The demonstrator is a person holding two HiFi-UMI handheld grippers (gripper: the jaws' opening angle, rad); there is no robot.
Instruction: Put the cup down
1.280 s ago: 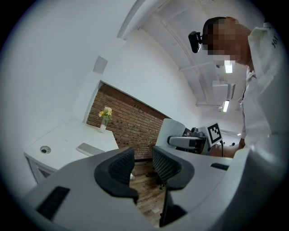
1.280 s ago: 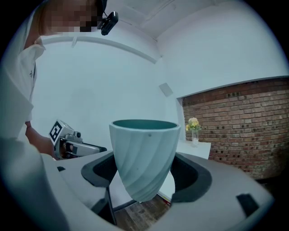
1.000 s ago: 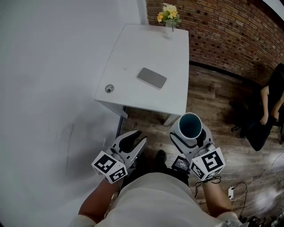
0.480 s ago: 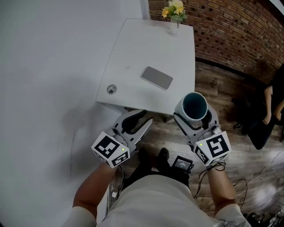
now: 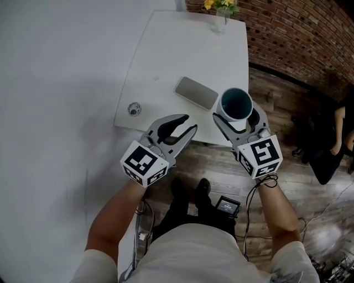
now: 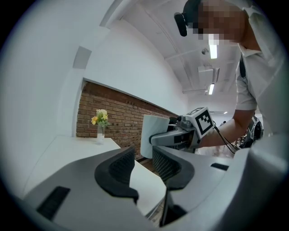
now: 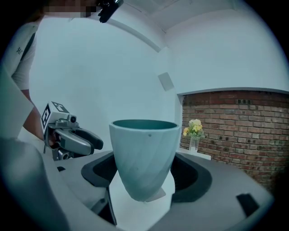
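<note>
A pale teal cup (image 5: 235, 103) stands upright in my right gripper (image 5: 239, 117), which is shut on its lower body. It hangs over the near right corner of the white table (image 5: 166, 61). In the right gripper view the cup (image 7: 144, 158) fills the space between the dark pads, with white tabletop showing below its base. My left gripper (image 5: 191, 122) is open and holds nothing, at the table's near edge left of the cup. From the left gripper view, the cup (image 6: 156, 135) shows beyond the open jaws.
A flat grey slab (image 5: 196, 92) like a phone lies on the table just left of the cup. A small vase of yellow flowers (image 5: 222, 6) stands at the far edge, and a small round object (image 5: 133, 109) sits near the left corner. A seated person (image 5: 343, 127) is at right.
Both grippers have moved forward from over the wooden floor to the table's near edge. The cup has travelled with the right gripper and is now over the tabletop.
</note>
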